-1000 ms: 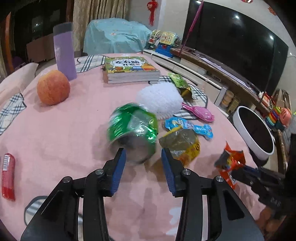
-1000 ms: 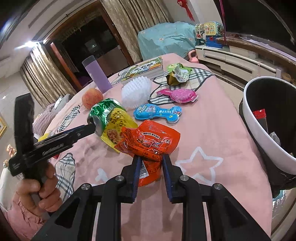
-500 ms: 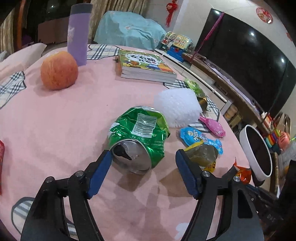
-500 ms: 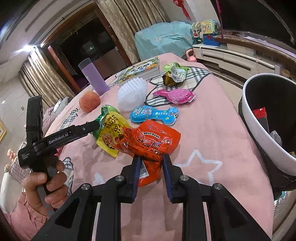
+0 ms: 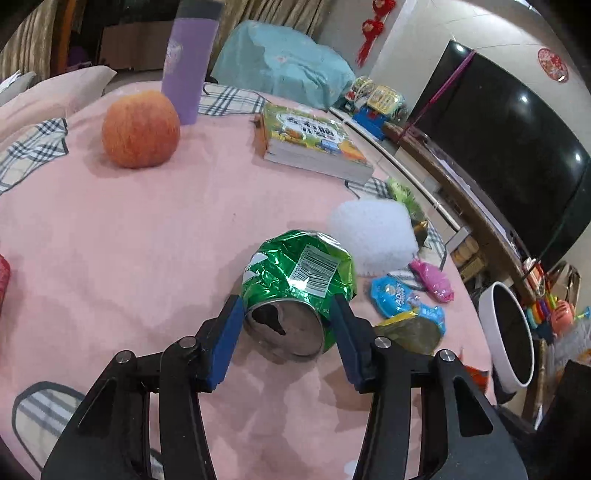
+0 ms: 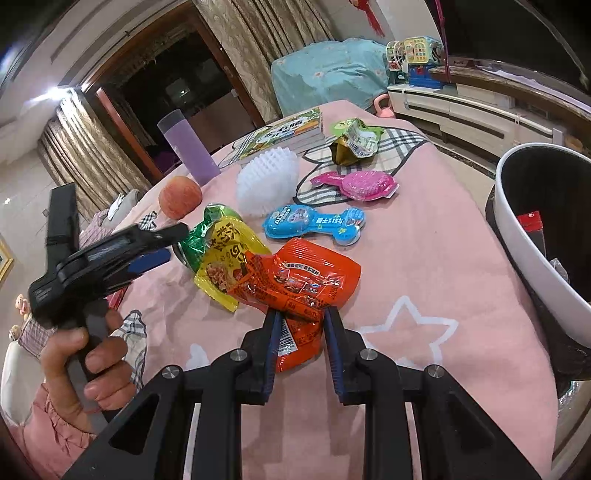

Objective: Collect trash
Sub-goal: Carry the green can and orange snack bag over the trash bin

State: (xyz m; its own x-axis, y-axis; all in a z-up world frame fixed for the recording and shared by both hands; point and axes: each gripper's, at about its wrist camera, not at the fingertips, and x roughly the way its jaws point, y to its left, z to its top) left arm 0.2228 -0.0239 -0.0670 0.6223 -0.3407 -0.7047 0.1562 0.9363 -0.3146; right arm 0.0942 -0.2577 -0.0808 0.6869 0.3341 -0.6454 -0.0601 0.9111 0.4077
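Two tongs clamped: left tongs [image 5: 286, 325] just closing on crushed can [image 5: 299, 280], mouth facing camera; right tongs [image 6: 301, 325] on orange wrapper [image 6: 303, 280].

A family living room at night: a large dark television [image 5: 517, 147] stands on a low white media cabinet [image 6: 461, 107] loaded with children's toys [image 5: 376, 103], with red hanging ornaments [image 5: 369, 33] on the wall beside it. Heavy patterned curtains [image 6: 85, 155] frame a dark wooden doorway [image 6: 122, 96], and a piece of furniture sits under a pale blue cover [image 5: 280, 66]. In the foreground, a table under a pink blanket [image 5: 129, 229] carries a picture book [image 5: 310, 140] near its far edge, an apple [image 5: 140, 129] and a purple tumbler [image 5: 186, 62].
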